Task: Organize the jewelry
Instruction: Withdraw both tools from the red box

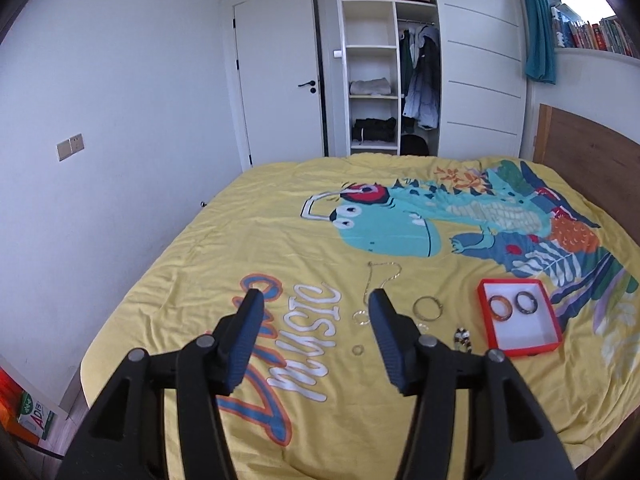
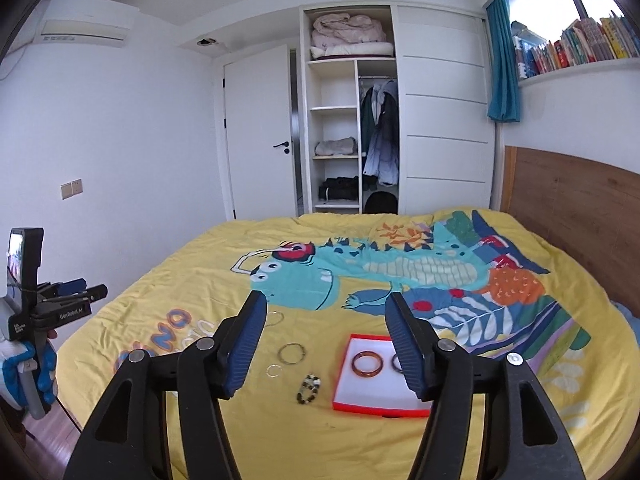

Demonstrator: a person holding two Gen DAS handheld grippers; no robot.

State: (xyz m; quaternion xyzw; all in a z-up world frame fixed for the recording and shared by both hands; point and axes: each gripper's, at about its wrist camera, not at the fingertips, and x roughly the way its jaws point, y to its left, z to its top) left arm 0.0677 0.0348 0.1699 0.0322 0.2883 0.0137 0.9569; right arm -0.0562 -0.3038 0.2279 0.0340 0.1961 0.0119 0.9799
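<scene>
Both grippers hover over a yellow bedspread with jewelry laid out on it. My left gripper (image 1: 316,300) is open and empty; a gold chain (image 1: 382,276), two small rings (image 1: 362,317) and a silver bangle (image 1: 427,307) lie beyond it. A beaded bracelet (image 1: 463,339) lies beside the red-rimmed white tray (image 1: 528,332), which holds an amber bangle (image 1: 501,307) and a dark bangle (image 1: 526,303). My right gripper (image 2: 326,300) is open and empty above the tray (image 2: 372,392); its right finger partly hides the dark bangle (image 2: 394,362). The amber bangle (image 2: 367,364), bracelet (image 2: 309,389) and silver bangle (image 2: 292,352) show between the fingers.
A gloved hand (image 2: 44,368) holds the left gripper (image 2: 86,288) off the bed's left side. A wooden headboard (image 2: 568,216) bounds the bed on the right. An open wardrobe (image 2: 352,120) and a white door (image 2: 260,132) stand beyond the far edge.
</scene>
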